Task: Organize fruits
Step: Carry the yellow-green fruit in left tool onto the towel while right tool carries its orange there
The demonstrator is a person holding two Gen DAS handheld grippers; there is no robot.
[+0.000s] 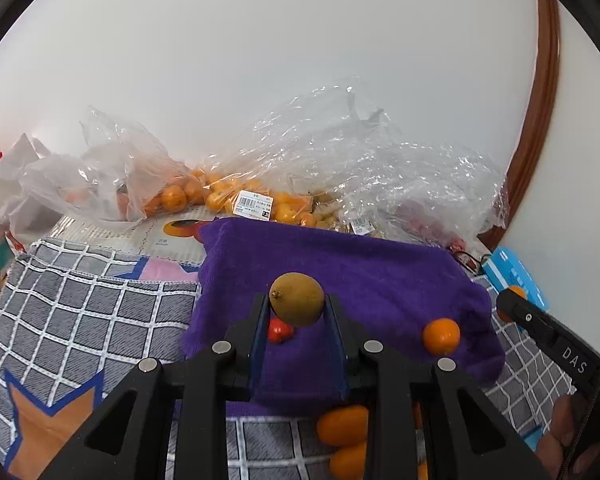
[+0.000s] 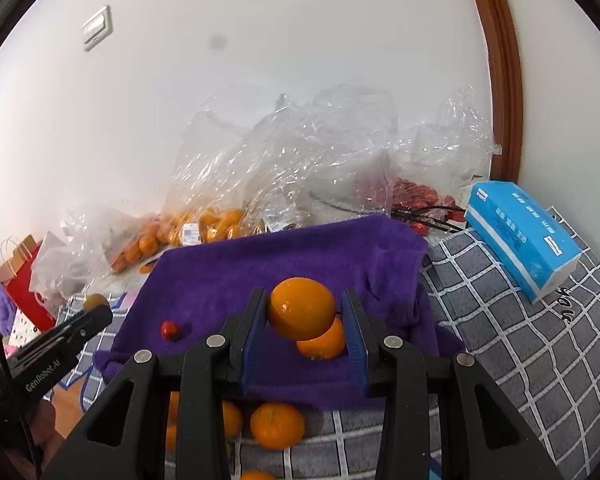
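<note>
My left gripper (image 1: pixel 297 304) is shut on a brownish-green round fruit (image 1: pixel 297 299), held above a purple towel (image 1: pixel 360 272). A small red fruit (image 1: pixel 280 330) and an orange (image 1: pixel 441 336) lie on the towel. My right gripper (image 2: pixel 305 308) is shut on an orange (image 2: pixel 301 307), held above the same towel (image 2: pixel 284 264), with another orange (image 2: pixel 324 342) lying just under it. The red fruit shows to its left (image 2: pixel 170 330). Each gripper's finger shows at the edge of the other view, left (image 2: pixel 85 316) and right (image 1: pixel 512 306).
Clear plastic bags of oranges (image 1: pixel 228 196) and red fruit (image 2: pixel 416 194) lie along the wall. Loose oranges (image 2: pixel 277 426) sit on the grey checked cloth (image 1: pixel 80 308) before the towel. A blue tissue pack (image 2: pixel 520 236) lies at right, a red paper bag (image 2: pixel 24 284) at left.
</note>
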